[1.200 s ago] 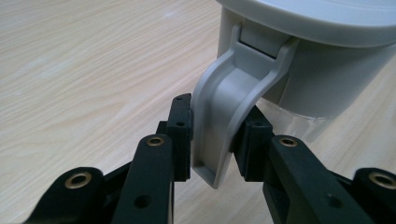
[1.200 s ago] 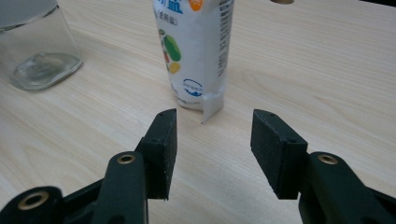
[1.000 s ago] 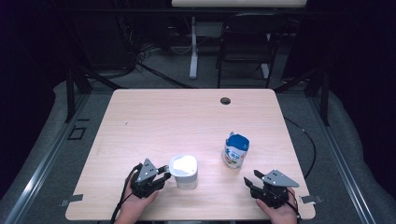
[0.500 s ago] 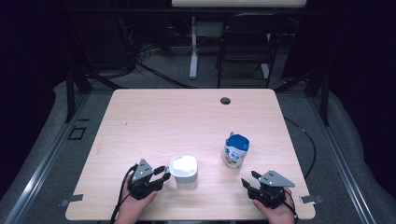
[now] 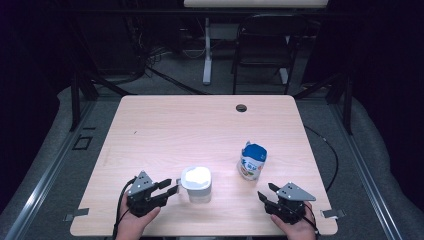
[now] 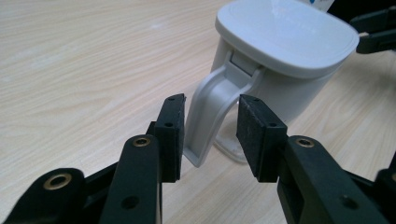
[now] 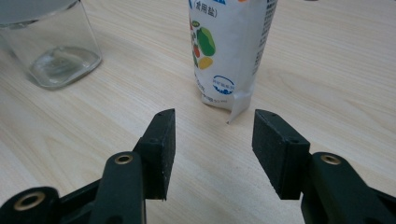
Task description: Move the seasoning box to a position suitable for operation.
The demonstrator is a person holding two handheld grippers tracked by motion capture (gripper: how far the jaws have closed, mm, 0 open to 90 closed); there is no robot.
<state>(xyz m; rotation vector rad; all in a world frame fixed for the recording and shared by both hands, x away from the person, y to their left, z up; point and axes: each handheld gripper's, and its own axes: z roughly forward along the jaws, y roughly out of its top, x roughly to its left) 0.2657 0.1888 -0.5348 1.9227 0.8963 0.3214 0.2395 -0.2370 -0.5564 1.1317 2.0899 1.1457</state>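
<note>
Left claw (image 6: 205, 135): mine, just opened, jaws astride the jar handle (image 6: 208, 114), not pinching, ready to steady it.
Right claw (image 7: 212, 149): open, empty (aimed at salt pouch (image 7: 229, 51)).
Jar (image 5: 196, 184): near tabletop's front edge.

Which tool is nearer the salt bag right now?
Right. The right tool sits just short of the salt bag, jaws open toward it; the left tool is across at the jug's handle.

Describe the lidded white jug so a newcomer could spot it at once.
Start at the wooden table and look along its near edge, a little left of centre. There stands the jug, clear-walled with a white lid and a white handle that sits between the left tool's open jaws. Its neighbour to the right, a printed salt pouch with a blue top, has no handle.
</note>
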